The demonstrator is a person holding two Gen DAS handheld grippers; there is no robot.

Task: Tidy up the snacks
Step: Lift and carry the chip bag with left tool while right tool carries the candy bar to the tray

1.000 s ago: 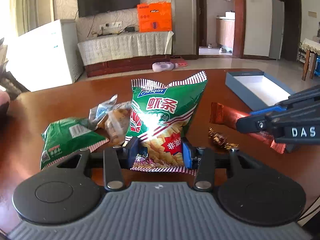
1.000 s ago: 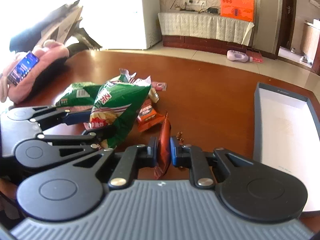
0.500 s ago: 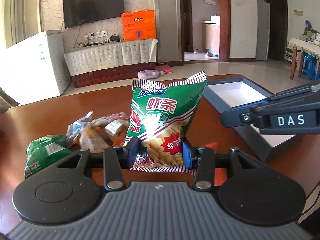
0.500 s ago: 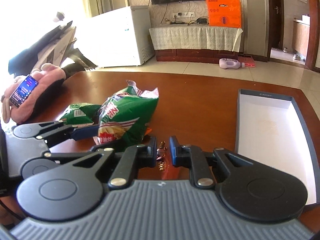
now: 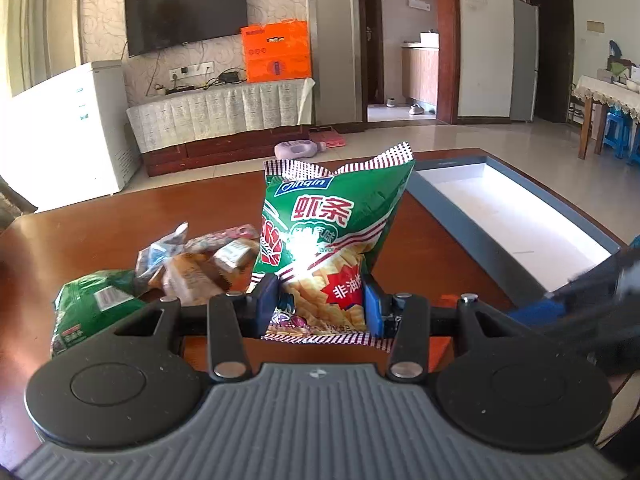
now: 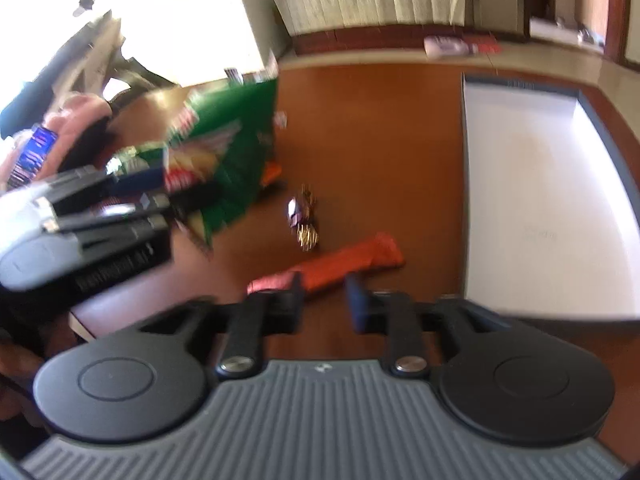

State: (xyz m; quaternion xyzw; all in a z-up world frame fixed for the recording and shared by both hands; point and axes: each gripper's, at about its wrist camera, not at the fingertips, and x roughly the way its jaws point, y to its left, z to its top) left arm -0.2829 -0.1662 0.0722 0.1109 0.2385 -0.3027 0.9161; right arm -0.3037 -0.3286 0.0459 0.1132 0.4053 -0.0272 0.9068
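My left gripper [image 5: 320, 300] is shut on a green shrimp-chip bag [image 5: 332, 236] and holds it upright above the brown table [image 5: 120, 220]; the bag also shows in the right wrist view [image 6: 228, 152]. My right gripper [image 6: 323, 300] is open and empty, just above one end of a red-orange snack bar [image 6: 340, 260] that lies flat on the table. A gold-and-purple wrapped candy [image 6: 302, 218] lies beyond the bar. The grey box with a white inside [image 5: 508, 220] stands to the right; it also shows in the right wrist view [image 6: 540, 184]. The right wrist view is blurred.
A second green packet [image 5: 96, 304] and several small clear-wrapped snacks [image 5: 188, 264] lie left of the held bag. A pink soft thing with a phone on it [image 6: 48, 140] sits at the table's left. The right gripper's body [image 5: 580, 300] crosses the left wrist view's right edge.
My right gripper has opened and let go of the red-orange bar, which now lies on the table. My left gripper has carried the chip bag to the right, nearer the box.
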